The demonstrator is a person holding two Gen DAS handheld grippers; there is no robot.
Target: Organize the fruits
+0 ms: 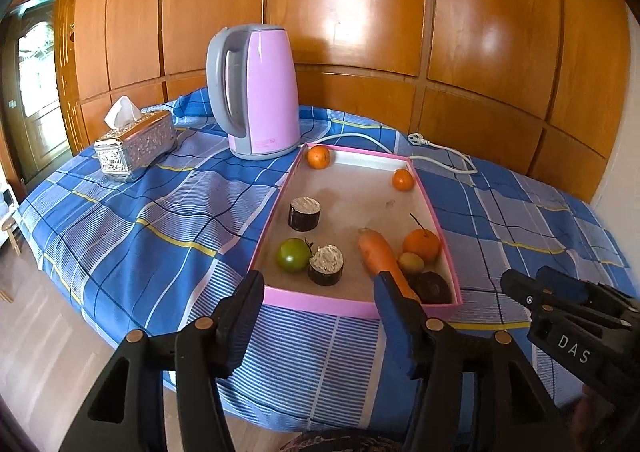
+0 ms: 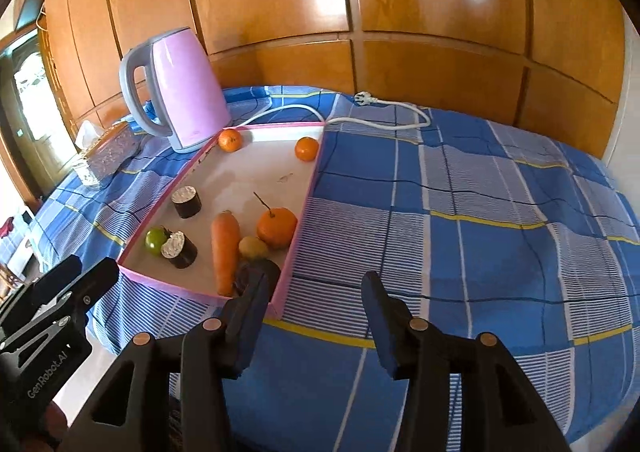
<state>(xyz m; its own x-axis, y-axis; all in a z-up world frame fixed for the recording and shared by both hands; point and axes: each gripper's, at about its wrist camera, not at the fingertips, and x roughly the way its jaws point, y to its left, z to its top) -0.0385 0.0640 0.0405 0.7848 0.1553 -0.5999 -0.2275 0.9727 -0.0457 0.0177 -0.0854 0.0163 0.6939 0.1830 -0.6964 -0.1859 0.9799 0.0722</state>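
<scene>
With both the left claw (image 1: 320, 284) and right claw (image 2: 316, 284) held apart and empty at lower frame, fruits in the pink tray (image 1: 352, 306) at centre could be knocked if the carrot (image 1: 378, 256) is nudged.

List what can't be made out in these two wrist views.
- Dark round item in the tray's near corner: left view, carrot partly covers it; right view, a right gripper finger hides it. What it is stays unclear.
- Kettle label: too small to read.
- Tissue box: right view, blurred near the edge.
- Left gripper: empty.
</scene>
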